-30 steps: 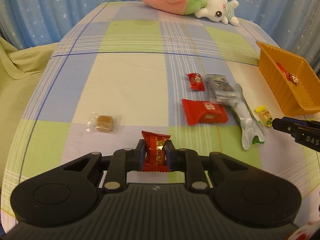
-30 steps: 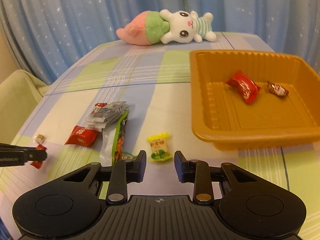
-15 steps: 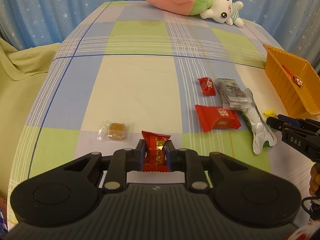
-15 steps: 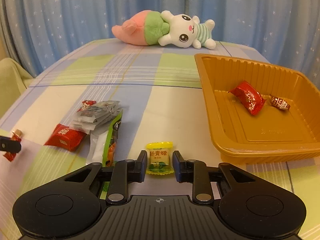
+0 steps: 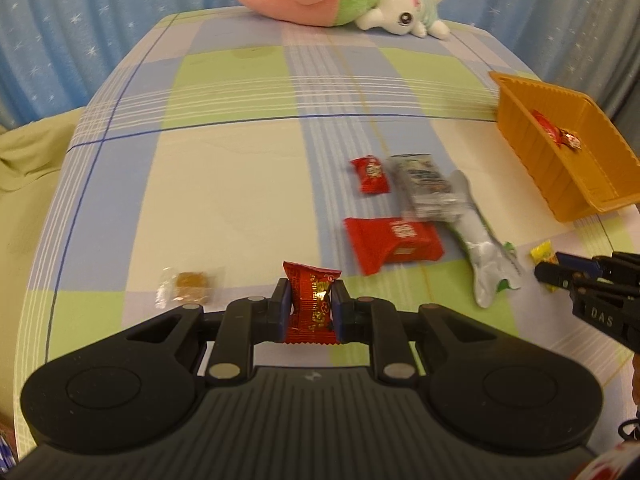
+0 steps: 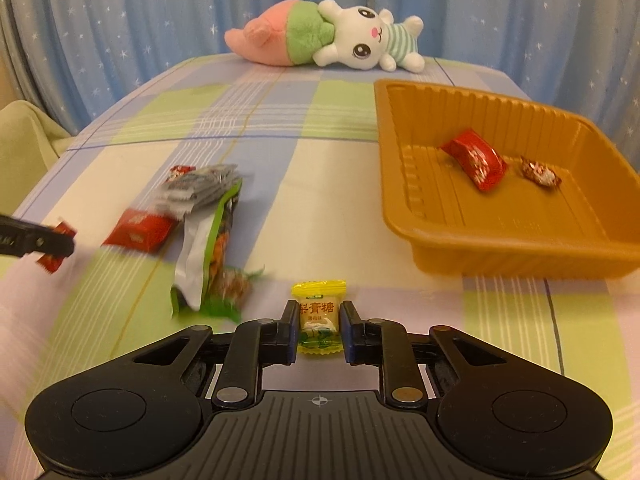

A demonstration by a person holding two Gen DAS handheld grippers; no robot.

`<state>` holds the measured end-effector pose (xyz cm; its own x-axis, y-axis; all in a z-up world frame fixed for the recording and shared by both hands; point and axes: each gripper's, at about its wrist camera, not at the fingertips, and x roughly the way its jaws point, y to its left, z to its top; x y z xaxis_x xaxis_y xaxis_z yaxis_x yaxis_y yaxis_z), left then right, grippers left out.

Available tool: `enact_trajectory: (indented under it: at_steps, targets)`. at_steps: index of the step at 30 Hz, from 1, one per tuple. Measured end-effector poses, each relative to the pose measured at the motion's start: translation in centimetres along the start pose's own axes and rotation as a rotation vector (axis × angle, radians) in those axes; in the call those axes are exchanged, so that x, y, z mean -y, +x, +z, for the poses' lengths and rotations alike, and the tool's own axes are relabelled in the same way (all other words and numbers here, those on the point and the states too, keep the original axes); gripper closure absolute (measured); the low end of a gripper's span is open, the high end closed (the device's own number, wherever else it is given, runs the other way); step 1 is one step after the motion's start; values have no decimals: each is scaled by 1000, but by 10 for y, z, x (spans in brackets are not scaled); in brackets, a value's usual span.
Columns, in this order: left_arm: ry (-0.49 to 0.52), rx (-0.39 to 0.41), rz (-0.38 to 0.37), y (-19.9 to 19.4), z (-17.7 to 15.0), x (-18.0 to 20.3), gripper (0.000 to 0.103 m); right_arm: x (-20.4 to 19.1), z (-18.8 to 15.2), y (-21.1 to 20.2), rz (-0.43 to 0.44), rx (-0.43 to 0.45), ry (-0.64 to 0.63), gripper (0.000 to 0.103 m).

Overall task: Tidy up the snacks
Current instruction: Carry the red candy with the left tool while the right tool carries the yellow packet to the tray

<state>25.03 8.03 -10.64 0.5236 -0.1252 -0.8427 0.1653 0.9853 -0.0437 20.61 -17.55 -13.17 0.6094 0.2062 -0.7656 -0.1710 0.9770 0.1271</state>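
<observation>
My left gripper (image 5: 311,286) is shut on a red candy (image 5: 312,304) with gold print, held just above the checked tablecloth. In the right wrist view my right gripper (image 6: 319,308) has its jaws closing on a yellow candy (image 6: 319,300), and the pads touch its two sides. An orange tray (image 6: 400,168) sits to the right of it with a red candy (image 6: 474,160) and a small foil sweet (image 6: 540,172) inside. The left wrist view shows the right gripper (image 5: 548,272) low at the right edge and the tray (image 5: 560,184) beyond it.
On the cloth lie a clear-wrapped brown sweet (image 5: 192,282), a red packet (image 5: 394,238), a small red candy (image 5: 370,174), silver packets (image 5: 424,184) and a green and silver pouch (image 5: 484,256). A plush toy (image 6: 332,38) lies at the far edge. Blue curtains hang behind.
The right gripper moved up to the yellow candy and its jaws closed onto it. The left gripper stayed shut on the red candy and rolled slightly.
</observation>
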Motion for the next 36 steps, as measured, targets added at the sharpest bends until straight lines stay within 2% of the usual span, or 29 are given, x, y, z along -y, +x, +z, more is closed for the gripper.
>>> enact_trajectory:
  at_steps: [10,17,24,36]
  targets:
    - [39,23,-50,-10,4,36,84,23,-18,-25,18,-52,44,82]
    - [49,39,-67,-20,6,61,84,53,-26,-46,16,-45,96,82]
    - [61,74,-94,-32,16,96,84,97,-22,-75,8,10,172,82]
    - [113,159,-197,-45,42,192,84,183,-5,-125,12,150,285,82]
